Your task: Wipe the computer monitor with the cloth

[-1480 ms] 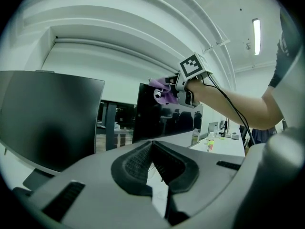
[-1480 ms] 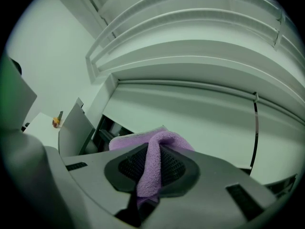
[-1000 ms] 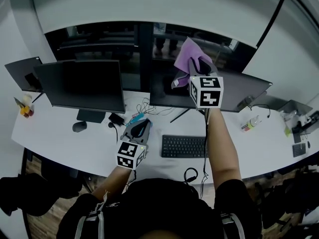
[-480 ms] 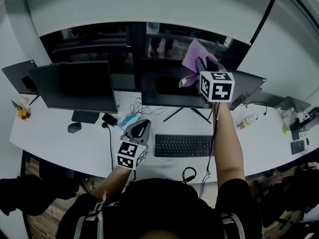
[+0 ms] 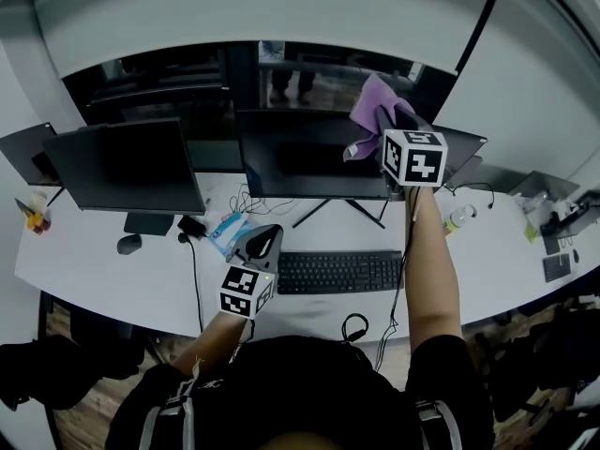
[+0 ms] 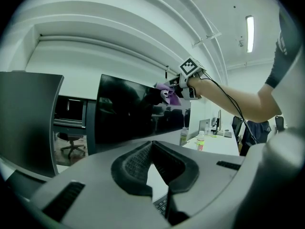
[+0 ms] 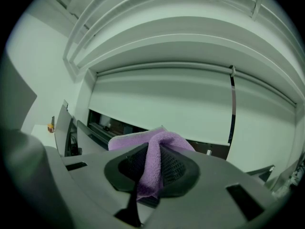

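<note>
Two grippers inspected: the right gripper (image 5: 382,127) is raised, its jaws clamped on the purple cloth (image 5: 372,104), which is bunched at the top right corner of the middle monitor (image 5: 300,153). The left gripper (image 5: 266,237) has its jaws closed together on nothing, over the desk (image 5: 103,279) toward its front edge, just left of the keyboard (image 5: 337,272).
</note>
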`<state>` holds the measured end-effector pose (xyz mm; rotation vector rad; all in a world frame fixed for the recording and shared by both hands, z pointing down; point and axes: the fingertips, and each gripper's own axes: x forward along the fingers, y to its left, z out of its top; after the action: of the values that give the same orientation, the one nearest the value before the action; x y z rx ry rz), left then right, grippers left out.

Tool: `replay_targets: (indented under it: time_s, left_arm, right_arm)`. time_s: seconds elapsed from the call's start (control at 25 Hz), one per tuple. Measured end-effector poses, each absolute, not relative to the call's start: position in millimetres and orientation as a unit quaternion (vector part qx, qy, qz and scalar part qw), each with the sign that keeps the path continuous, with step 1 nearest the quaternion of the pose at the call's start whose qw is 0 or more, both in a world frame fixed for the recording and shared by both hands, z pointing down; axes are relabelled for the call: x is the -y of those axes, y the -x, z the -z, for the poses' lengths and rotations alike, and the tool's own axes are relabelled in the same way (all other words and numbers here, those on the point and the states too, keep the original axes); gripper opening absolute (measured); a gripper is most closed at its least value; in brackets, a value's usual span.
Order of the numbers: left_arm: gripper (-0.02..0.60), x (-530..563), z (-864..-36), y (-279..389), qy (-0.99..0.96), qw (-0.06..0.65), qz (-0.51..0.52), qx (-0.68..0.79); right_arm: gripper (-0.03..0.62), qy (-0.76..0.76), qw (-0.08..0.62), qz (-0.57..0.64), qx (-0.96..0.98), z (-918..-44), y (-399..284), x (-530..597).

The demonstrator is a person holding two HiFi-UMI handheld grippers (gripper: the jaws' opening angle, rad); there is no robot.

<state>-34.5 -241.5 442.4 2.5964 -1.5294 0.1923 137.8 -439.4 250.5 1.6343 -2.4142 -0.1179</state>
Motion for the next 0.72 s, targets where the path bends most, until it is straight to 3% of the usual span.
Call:
replay_targets:
  time_s: [0.72]
  left_arm:
    - [0.012, 254, -457, -46, -0.865, 0.067, -0.068, 0.493]
  right_arm:
    - [0.080, -0.588, 0.118, 0.046, 0.799, -257, -242, 452]
